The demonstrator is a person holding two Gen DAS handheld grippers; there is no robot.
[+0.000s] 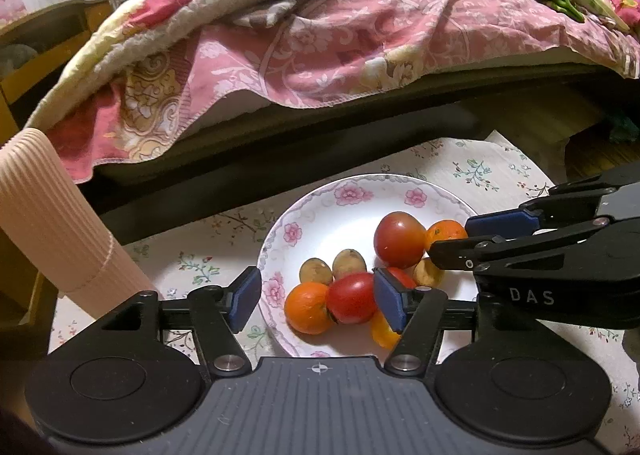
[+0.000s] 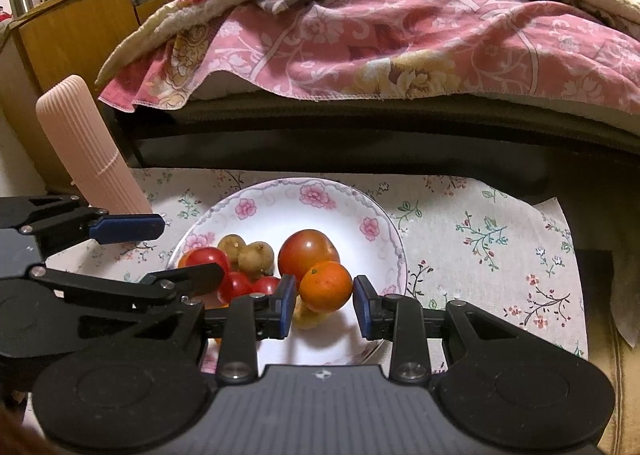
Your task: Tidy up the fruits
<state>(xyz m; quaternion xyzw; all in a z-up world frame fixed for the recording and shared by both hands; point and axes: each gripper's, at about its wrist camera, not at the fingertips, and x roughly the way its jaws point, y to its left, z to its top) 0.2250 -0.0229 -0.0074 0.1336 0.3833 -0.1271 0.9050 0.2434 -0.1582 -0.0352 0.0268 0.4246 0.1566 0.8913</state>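
A: Where is the fruit?

B: All on the flowered plate [image 2: 320, 191] in the middle of the tabletop [image 2: 500, 223], which has a floral cloth over it: a big tomato [image 2: 307, 251], smaller red tomatoes [image 2: 206, 257], two brown longan-like fruits [image 2: 256, 257], two oranges and something yellow half hidden beneath.

A: And the tools?

B: The left tool [image 1: 316, 297] has its jaws parted over the near pile, pads clear of the orange [image 1: 307, 307] and tomato below them; nothing held. The right tool [image 2: 325, 305] has narrow jaws that flank the other orange [image 2: 326, 286]; small gaps show at both pads, so I judge it not gripped.

A: How would that orange handle?

B: Light, firm, round, likely to roll. Take it across its widest middle, gently. The tomatoes look softer and smooth-skinned, so they would bruise under a hard squeeze.
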